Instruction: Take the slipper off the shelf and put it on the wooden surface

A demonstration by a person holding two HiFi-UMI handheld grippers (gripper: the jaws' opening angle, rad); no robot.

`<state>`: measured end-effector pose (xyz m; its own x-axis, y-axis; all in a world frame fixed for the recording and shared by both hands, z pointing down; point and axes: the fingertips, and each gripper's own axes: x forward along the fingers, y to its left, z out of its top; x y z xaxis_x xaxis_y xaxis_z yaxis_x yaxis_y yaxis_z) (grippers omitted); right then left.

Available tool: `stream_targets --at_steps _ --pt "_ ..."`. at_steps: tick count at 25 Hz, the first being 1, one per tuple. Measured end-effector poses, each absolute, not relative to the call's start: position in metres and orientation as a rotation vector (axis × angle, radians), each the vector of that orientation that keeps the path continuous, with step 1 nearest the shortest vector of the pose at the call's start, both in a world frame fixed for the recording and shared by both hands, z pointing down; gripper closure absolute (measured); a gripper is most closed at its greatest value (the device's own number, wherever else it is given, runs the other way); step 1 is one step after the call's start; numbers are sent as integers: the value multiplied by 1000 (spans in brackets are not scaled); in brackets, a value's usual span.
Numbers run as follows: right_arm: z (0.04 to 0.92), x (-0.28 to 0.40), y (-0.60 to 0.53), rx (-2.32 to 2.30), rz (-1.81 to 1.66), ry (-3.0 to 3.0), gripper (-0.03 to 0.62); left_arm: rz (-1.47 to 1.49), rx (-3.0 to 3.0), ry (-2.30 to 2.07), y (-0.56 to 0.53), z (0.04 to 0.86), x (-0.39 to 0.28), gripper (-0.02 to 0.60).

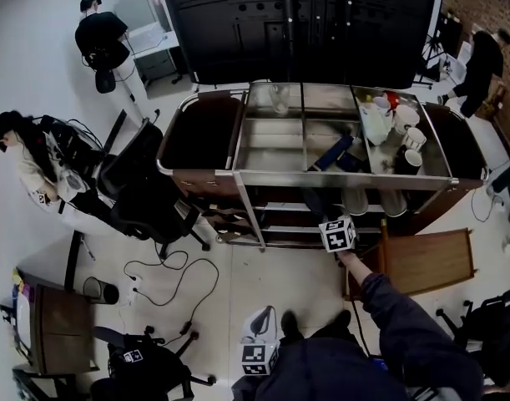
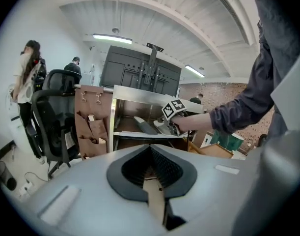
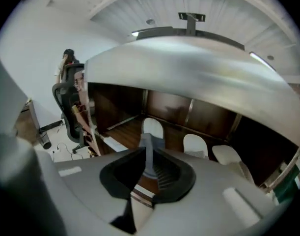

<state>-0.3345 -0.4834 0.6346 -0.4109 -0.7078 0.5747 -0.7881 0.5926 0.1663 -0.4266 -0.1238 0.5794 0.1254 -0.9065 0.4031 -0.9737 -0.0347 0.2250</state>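
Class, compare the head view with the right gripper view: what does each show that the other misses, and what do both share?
Head view only: the brown wooden surface beside the steel cart, and white cups on its top tray. Right gripper view only: the white ceiling and the shelf's dark brown back panel. Both: the black office chair, the cart and pale slippers on its lower shelf.

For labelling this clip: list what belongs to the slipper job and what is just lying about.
Belongs to the job:
- slipper, straight ahead of the right gripper
- shelf it lies on
- wooden surface beside the cart

Just lying about:
- two other slippers
- mugs on the cart top
- office chair
- floor cables
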Motion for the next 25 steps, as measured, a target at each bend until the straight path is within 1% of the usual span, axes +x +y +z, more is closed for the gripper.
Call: stream_targets --at_steps 1,5,10,14,16,19,22,25 --pt "641 -336 -460 1137 165 -2221 567 197 1970 -1793 -121 583 -426 565" --pt "653 -328 -342 949 209 -2296 592 207 2016 -1640 -111 604 -392 565" --pt "655 -253 -202 920 195 -2286 592 233 2141 -1471 -108 623 -326 565" --pt "660 -197 -115 979 328 -2298 592 279 2230 -1373 -92 639 -272 565" --pt "665 -172 -77 1005 362 -2315 592 306 2260 -1346 -73 647 -244 565" --pt "661 -131 -29 1039 320 -2350 592 340 2279 -1324 -33 651 -197 565" --pt "643 -89 22 1061 253 -2388 592 349 2305 -1333 21 638 -152 565" --pt "632 -55 71 1059 248 -2416 592 369 2323 -1367 78 626 -122 565"
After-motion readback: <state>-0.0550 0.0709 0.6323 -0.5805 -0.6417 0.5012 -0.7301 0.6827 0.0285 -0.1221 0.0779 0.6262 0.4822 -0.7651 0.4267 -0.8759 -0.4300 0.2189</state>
